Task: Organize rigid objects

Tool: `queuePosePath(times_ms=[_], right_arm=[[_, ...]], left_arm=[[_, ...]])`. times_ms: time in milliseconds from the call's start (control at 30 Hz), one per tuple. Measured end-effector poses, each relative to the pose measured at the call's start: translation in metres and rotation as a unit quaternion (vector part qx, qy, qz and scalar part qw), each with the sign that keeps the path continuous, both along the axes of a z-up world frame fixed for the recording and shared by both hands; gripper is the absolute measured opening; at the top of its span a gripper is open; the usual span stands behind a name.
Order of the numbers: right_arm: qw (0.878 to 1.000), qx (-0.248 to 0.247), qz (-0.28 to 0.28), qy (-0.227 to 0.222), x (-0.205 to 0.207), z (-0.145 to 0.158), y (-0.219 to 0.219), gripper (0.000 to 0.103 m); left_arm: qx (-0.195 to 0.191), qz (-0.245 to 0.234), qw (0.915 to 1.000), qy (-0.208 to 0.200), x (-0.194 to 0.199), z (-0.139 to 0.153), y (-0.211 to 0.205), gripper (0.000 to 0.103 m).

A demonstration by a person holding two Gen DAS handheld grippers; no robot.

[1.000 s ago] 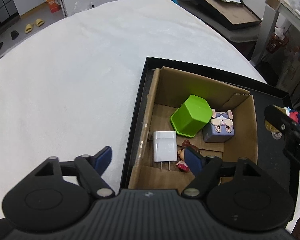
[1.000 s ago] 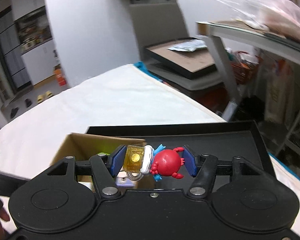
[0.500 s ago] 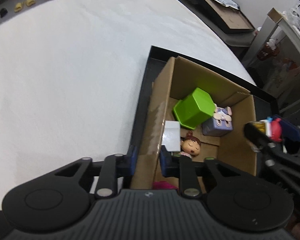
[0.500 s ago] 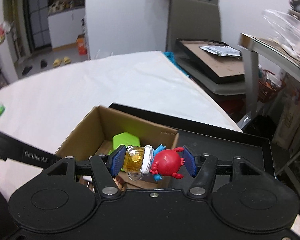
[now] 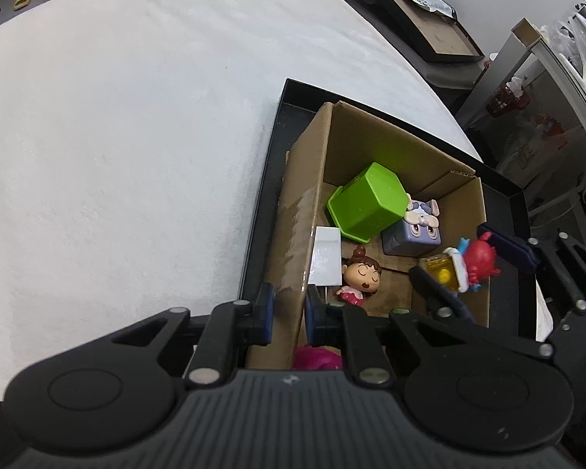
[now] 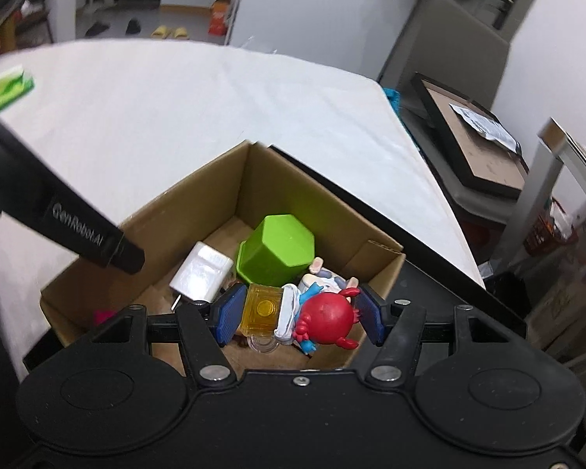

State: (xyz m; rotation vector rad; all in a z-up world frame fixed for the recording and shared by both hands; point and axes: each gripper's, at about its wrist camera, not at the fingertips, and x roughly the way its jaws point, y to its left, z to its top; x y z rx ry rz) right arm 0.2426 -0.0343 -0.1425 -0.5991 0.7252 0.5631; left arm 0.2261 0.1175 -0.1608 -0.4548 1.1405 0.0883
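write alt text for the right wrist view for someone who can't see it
The right hand-held gripper holds a red crab toy with a yellow block over an open cardboard box. Inside the box lie a green hexagonal cup and a white charger. The box sits in a black tray on a white table.

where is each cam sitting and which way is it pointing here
Left wrist: on the left gripper, looking down along its fingers, which pinch the cardboard box wall; the right gripper shows at right.
Right wrist: on the right gripper, looking down into the box over the red toy it clamps; the left gripper's arm crosses at left.
Shared: box, green cup, white charger, white table.
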Motion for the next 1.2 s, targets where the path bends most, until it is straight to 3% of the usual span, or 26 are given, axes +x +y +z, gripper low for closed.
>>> queuePosePath(times_ms=[533, 967, 1200], right_arm=[[0.99, -0.124, 0.045, -0.05, -0.005, -0.035, 0.026, 0.06], [0.994, -0.096, 0.027, -0.05, -0.006, -0.026, 0.012, 0.064], [0.999, -0.025, -0.017, -0.009, -0.007, -0.004, -0.011, 0.064]], left_arm=[[-0.022, -0.001, 0.9998, 0.0, 0.0, -0.002, 0.007, 0.015], [-0.003, 0.008, 0.9999, 0.015, 0.002, 0.004, 0.0, 0.016], [0.024, 0.006, 0.9997, 0.005, -0.007, 0.028, -0.004, 0.019]])
